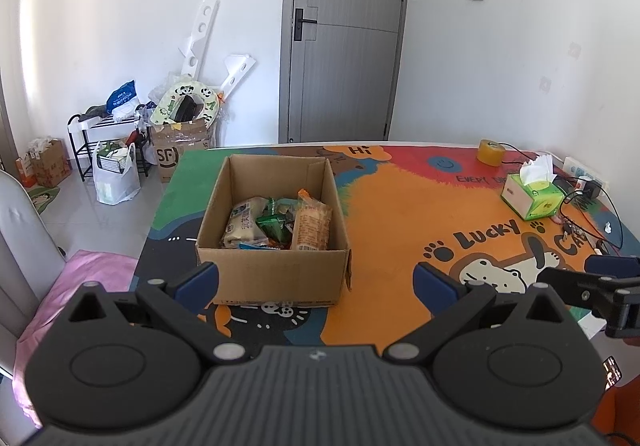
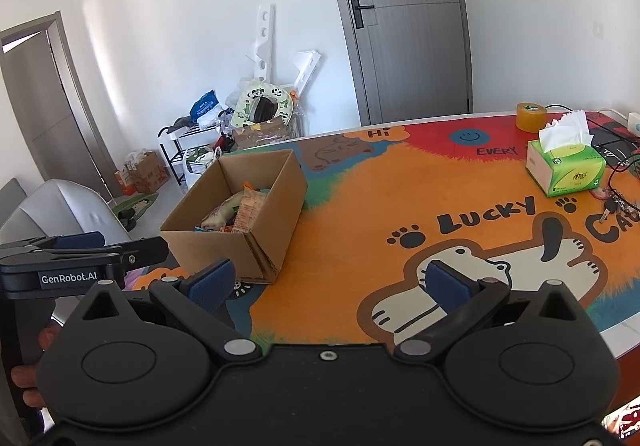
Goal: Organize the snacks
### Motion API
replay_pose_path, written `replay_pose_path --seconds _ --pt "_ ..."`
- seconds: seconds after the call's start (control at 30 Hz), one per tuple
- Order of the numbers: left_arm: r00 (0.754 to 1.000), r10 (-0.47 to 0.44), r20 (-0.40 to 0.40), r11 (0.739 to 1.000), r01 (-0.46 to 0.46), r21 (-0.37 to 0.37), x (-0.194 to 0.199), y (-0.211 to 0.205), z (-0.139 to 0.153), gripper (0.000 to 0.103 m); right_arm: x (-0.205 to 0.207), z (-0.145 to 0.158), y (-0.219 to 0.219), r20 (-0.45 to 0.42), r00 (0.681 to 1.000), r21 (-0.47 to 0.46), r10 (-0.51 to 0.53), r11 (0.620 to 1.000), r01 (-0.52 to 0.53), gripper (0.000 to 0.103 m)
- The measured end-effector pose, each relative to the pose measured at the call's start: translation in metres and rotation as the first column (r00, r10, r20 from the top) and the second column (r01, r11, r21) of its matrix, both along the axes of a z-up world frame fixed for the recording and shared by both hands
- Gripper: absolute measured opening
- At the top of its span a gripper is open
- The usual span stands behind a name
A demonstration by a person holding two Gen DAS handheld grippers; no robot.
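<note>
Snacks point(image 1: 276, 222) seen packed in cardboard box point(image 1: 272, 274); none left on table mat point(image 1: 392, 230). Left gripper point(image 1: 316, 278), right gripper point(image 2: 328, 282) spread, empty. Task judged approx. done.

Left claw point(image 1: 316, 280): fingers spread wide, nothing between the blue pads point(image 1: 198, 278), held level and facing forward; right claw point(image 2: 330, 282): likewise spread wide and empty, alongside the left; fingers of a hand point(image 2: 46, 336) grip the left handle.
</note>
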State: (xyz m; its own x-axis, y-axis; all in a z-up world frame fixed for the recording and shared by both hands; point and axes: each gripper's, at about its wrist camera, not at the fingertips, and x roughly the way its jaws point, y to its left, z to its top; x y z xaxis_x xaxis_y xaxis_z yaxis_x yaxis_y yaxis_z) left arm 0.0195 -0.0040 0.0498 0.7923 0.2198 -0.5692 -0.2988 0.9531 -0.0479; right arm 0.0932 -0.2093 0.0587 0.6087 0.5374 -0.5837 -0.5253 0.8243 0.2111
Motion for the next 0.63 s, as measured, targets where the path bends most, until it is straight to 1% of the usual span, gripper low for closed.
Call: replay_pose_path --seconds 0.2,0.4,0.63 --pt "1.0 -0.007 0.0 1.0 0.007 0.002 -0.0006 -0.001 -0.0008 0.103 0.0004 -0.0004 -0.0005 0.0 1.0 0.003 0.001 1.0 -0.001 0.103" --pt "1.0 -0.014 0.017 1.0 0.014 0.009 -0.0038 -0.0015 0.0017 0.103 0.0003 -0.0007 -0.0003 -0.002 1.0 0.002 -0.001 1.0 0.001 0.103" --pt "1.0 -0.014 0.011 1.0 0.014 0.007 -0.0041 0.0002 0.0019 0.103 0.0019 -0.0039 -0.0009 0.001 1.0 -0.003 -0.001 1.0 0.001 0.103"
